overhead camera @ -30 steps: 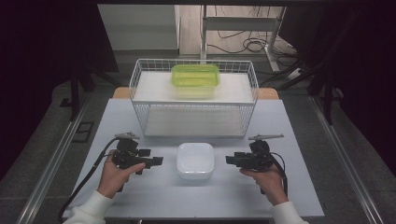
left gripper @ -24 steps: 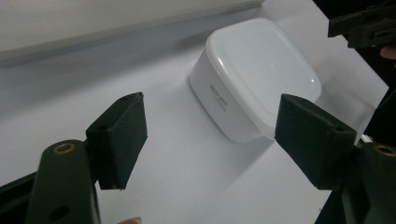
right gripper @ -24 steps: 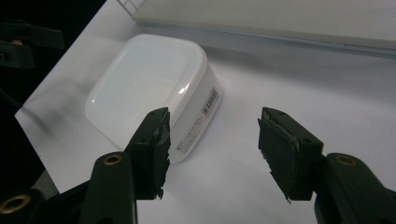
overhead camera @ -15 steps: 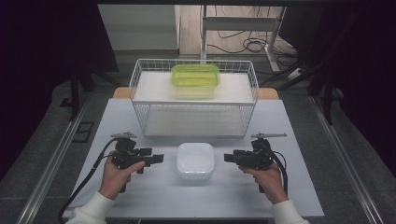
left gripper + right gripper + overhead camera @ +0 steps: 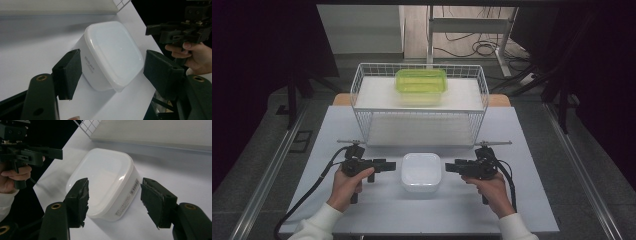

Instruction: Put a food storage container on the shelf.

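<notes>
pale grey-white counter (image 5: 362,210), rectangular, lit from above, with dark surroundings to left and right. grey floor beyond the far edge, crossed by loose cables (image 5: 472,47) and metal legs of a frame. metal rails along both sides of the counter.

at the far half of the counter, a white wire basket (image 5: 362,100) with a white shelf board across its top. on that board, toward the far middle, a green translucent container (image 5: 421,80) with its lid on.

near the middle of the counter, just this side of the basket, a white lidded container (image 5: 421,171), square with rounded corners, standing flat. printed label along one side wall, seen in the right gripper view (image 5: 127,195).

left gripper (image 5: 388,165) held in the left hand (image 5: 344,185), pointing right, just left of the white lidded container. fingers (image 5: 68,73) spread wide in the left gripper view, framing the container's near-left corner, apart from it, holding nothing.

right gripper (image 5: 451,167) held in the right hand (image 5: 492,190), pointing left, just right of the same container. fingers (image 5: 155,202) spread wide in the right gripper view, one to each side of the container's corner, not touching it, holding nothing.

black cable (image 5: 307,195) trailing from the left gripper toward the near left edge.
</notes>
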Tool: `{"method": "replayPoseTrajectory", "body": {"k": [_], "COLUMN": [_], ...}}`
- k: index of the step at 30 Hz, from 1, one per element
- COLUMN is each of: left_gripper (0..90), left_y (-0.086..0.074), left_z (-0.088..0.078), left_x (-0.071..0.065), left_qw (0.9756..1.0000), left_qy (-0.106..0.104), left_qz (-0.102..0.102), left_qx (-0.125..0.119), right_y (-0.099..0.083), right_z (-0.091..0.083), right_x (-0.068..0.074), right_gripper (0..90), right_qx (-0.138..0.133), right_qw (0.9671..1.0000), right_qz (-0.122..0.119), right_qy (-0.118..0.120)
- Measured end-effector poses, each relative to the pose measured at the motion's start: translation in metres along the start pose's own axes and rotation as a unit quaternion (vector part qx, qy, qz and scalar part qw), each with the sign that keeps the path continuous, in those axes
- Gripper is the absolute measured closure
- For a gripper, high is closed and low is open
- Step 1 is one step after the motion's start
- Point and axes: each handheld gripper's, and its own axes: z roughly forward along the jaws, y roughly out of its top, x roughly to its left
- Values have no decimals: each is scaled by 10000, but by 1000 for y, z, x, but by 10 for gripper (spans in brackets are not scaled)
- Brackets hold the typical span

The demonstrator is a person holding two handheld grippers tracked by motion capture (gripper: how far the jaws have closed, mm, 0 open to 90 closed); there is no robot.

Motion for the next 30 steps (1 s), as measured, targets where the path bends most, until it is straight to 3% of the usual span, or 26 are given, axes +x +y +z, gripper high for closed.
{"method": "replayPoseTrajectory", "body": {"k": [6,7,10,13,18,30], "left_gripper": [304,305,311,312,319,413], "left_y": [6,6,5,4,2,-2], "left_z": [10,15,20,27,31,43], "left_x": [-2,1,4,9,12,21], "left_qw": [10000,9998,9996,9990,9986,9967], "left_qy": [-53,-104,-42,-136,-153,-368], "left_qz": [-42,-154,-196,-286,-302,-412], "left_qx": [46,91,175,330,412,600], "right_y": [3,5,5,3,1,-3], "right_z": [9,12,15,24,30,39], "right_x": [-4,-6,-7,-8,-9,-13], "right_gripper": [401,404,407,411,415,438], "right_qx": [33,38,93,252,311,385], "right_qw": [9999,9997,9996,9993,9989,9979], "right_qz": [158,229,265,285,345,490], "right_qy": [29,23,34,63,107,172]}}
